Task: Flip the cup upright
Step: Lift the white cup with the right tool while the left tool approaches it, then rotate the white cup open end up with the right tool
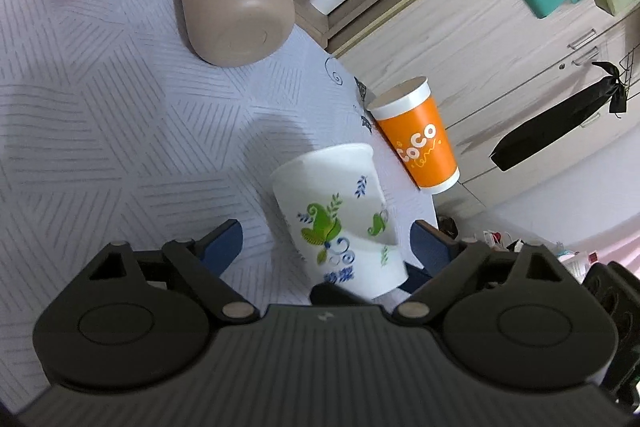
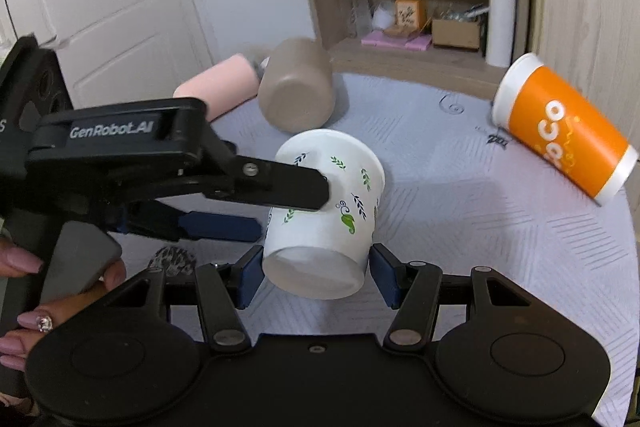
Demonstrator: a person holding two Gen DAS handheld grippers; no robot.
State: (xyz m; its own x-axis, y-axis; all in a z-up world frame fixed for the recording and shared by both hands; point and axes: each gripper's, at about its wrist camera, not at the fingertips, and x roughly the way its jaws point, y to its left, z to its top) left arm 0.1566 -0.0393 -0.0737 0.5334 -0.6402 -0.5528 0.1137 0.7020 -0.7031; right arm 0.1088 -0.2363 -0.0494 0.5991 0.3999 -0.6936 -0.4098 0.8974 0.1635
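A white paper cup with green and blue leaf prints [image 2: 324,211] hangs tilted above the table, base toward the right wrist camera. My right gripper [image 2: 316,273] is shut on the white cup near its base, one blue pad on each side. My left gripper [image 1: 326,247] is open around the same cup [image 1: 340,219], which leans between its blue fingers; in the right wrist view its black upper finger touches the cup's left side and the blue lower finger lies beside it.
An orange Coco cup [image 2: 560,131] lies tilted at the right table edge. A brown tumbler [image 2: 296,91] and a pink tumbler [image 2: 220,87] lie on their sides at the back. Shelves stand behind the table [image 2: 480,227].
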